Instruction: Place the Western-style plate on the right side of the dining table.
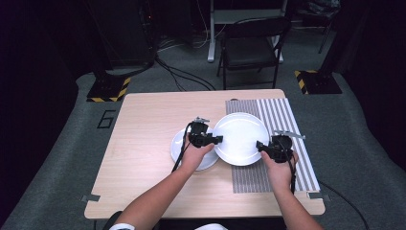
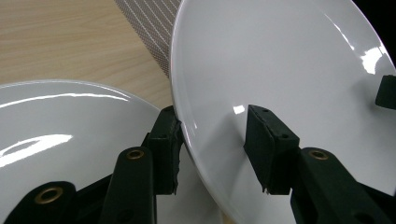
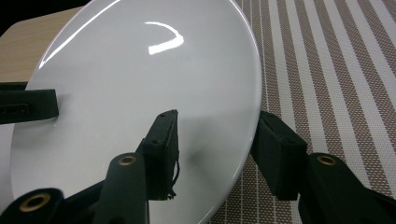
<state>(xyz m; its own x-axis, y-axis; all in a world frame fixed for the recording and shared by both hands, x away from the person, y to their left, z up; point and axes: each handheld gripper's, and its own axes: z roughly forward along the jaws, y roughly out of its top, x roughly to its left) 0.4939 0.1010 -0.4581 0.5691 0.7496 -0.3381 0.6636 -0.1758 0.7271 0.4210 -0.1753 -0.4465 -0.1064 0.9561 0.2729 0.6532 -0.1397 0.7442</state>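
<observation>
1. Over the mat [image 1: 297,158], I hold the big plate [image 1: 241,138] by opposite rims: my left gripper [image 1: 214,140] pinches the left edge and my right gripper [image 1: 262,145] the right edge, each with jaws closed on the rim.
2. I judge the plate must stay level, with both hands moving together and an even grip.
3. A second plate [image 1: 178,146] lies just beside and under the left rim; that edge needs clearance. The chair [image 1: 251,48] is well apart.
</observation>
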